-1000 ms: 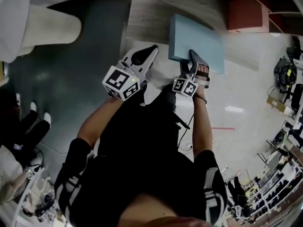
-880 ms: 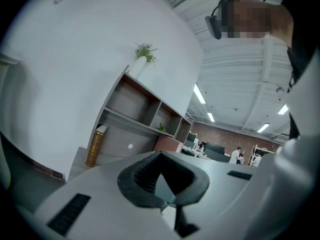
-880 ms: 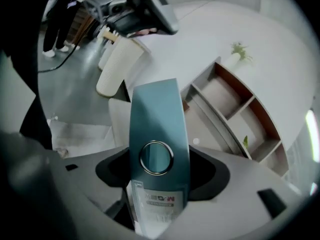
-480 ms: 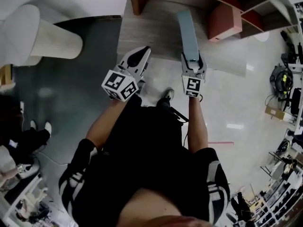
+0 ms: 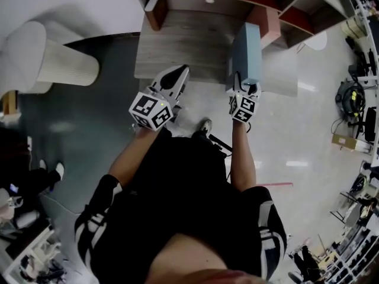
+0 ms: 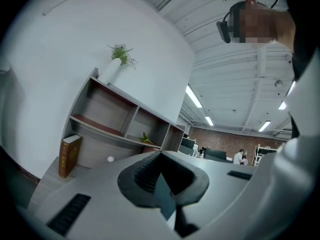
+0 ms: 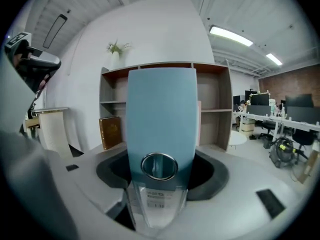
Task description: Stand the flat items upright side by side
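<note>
A light blue file folder [image 5: 247, 52] with a metal ring hole in its spine stands on edge, held up over the wooden shelf base [image 5: 183, 43]. My right gripper [image 5: 244, 86] is shut on its spine end. In the right gripper view the folder [image 7: 161, 109] rises straight up between the jaws of that gripper [image 7: 159, 169] and hides the middle of the shelf. My left gripper [image 5: 176, 74] is shut and holds nothing; it hovers left of the folder. A brown book [image 6: 69, 155] stands upright at the shelf's left end, also visible as the book [image 7: 111, 131].
An open wooden shelf unit [image 7: 215, 109] with several compartments stands against the white wall. A pinkish flat item [image 5: 265, 25] stands at its right end. A white vase with a plant [image 6: 114, 66] tops it. A beige ribbed cylinder [image 5: 62, 61] stands on the floor at left.
The blue folder has turned from lying broad-side up to standing on edge and has moved forward over the shelf base. Both grippers have come closer to the shelf.
</note>
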Tool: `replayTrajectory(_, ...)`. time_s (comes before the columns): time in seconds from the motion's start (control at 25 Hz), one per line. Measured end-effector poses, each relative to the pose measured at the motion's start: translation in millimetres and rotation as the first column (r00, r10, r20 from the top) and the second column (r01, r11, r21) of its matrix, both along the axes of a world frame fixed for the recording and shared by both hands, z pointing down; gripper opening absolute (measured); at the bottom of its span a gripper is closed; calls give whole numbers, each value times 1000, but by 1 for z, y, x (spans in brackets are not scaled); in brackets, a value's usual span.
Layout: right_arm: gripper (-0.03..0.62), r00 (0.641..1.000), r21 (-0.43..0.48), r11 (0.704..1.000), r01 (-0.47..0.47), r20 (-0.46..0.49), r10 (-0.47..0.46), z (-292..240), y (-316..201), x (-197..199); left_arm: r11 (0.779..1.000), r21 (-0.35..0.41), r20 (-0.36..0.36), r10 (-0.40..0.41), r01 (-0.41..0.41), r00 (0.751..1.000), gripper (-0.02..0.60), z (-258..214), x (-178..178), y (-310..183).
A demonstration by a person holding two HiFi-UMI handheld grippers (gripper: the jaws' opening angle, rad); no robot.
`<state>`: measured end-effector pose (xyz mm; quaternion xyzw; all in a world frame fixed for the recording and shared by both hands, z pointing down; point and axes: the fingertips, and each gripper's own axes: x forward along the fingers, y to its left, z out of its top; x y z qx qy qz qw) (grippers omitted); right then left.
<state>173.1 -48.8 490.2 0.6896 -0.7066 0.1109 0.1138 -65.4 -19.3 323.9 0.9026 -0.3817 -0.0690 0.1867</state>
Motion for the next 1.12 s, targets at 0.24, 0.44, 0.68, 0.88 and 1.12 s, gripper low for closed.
replayTrajectory(0.24, 293, 999, -50, 998, -36, 8, 36, 17, 6, 22, 1000, 15, -7, -13, 13, 1000, 21, -7, 30, 2)
replayTrajectory(0.44, 293, 999, -50, 998, -35, 12, 35, 15, 0, 36, 999, 26, -12, -43, 44, 999, 21, -15, 54, 10)
replayTrajectory(0.68, 293, 1000, -44, 999, -29, -5, 29, 13, -13, 46, 996, 32, 25, -84, 83, 996, 21, -13, 72, 12)
replayTrajectory(0.88, 293, 998, -53, 997, -53, -37, 51, 17, -29, 46, 997, 24, 32, -81, 80, 996, 21, -12, 77, 1)
replayTrajectory(1.12, 293, 995, -56, 994, -89, -54, 86, 17, -62, 41, 999, 37, 20, -30, 29, 999, 21, -12, 78, -39)
